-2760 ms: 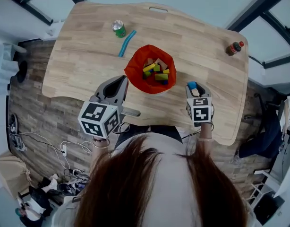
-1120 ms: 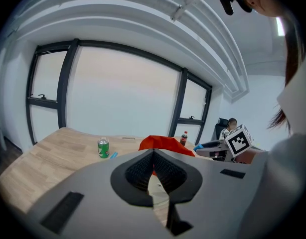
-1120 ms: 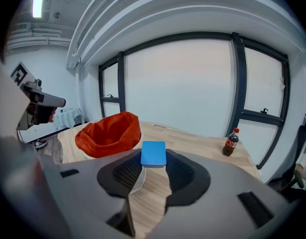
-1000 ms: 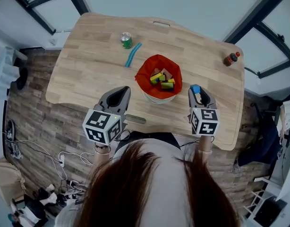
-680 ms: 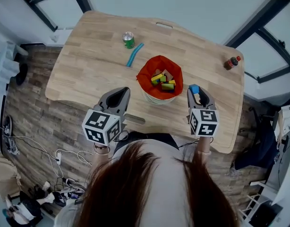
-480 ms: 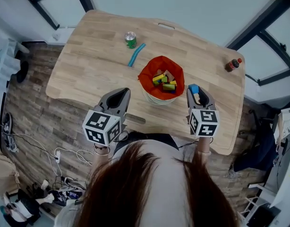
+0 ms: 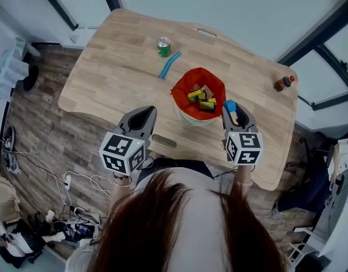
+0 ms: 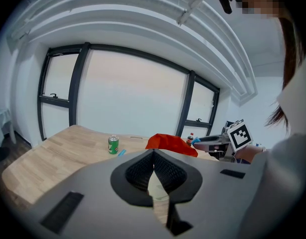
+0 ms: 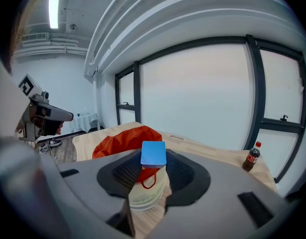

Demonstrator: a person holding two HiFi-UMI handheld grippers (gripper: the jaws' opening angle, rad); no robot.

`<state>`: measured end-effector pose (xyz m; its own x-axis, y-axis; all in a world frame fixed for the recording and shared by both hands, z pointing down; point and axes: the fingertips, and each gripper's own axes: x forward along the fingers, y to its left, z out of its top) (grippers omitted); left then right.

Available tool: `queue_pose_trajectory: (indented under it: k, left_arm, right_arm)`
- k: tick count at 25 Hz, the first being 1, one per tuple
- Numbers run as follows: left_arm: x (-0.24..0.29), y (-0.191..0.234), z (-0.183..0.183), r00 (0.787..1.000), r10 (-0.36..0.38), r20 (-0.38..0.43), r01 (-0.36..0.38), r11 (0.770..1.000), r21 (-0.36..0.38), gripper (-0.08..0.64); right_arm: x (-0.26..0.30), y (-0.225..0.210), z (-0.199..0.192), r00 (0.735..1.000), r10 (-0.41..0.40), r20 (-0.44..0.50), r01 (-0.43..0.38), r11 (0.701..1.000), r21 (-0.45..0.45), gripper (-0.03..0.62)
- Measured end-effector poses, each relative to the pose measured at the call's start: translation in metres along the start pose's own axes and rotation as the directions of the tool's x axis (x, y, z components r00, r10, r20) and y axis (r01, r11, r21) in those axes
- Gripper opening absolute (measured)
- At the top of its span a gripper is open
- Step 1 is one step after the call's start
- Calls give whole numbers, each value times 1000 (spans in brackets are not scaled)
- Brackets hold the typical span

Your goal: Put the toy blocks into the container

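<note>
Right claw (image 7: 231, 106) grips a blue block (image 9: 153, 153) beside the mid-frame container (image 7: 179, 90); left claw (image 8: 153, 156) is closed, empty. Likely next: carry over, release.

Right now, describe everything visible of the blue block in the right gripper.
The blue block is a small rectangular piece with flat faces, plain matte blue, with no markings visible. It is clamped at the tips of the right gripper, its broad face turned up. It is held just beside the red-lined container, not yet inside it.

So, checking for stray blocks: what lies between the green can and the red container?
One blue strip, lying flat; the head view shows it best.
</note>
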<state>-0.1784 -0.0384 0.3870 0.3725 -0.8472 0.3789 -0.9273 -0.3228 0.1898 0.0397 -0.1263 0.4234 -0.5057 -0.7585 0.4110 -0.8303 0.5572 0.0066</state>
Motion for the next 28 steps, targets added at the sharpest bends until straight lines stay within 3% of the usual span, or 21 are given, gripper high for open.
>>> queue_pose_trajectory:
  k: [28]
  left_arm:
    - [-16,23,-2,996,85,8,-84,996,-32,9]
  right_arm:
    - [29,32,17,993,114,17,-113,991,-66,161]
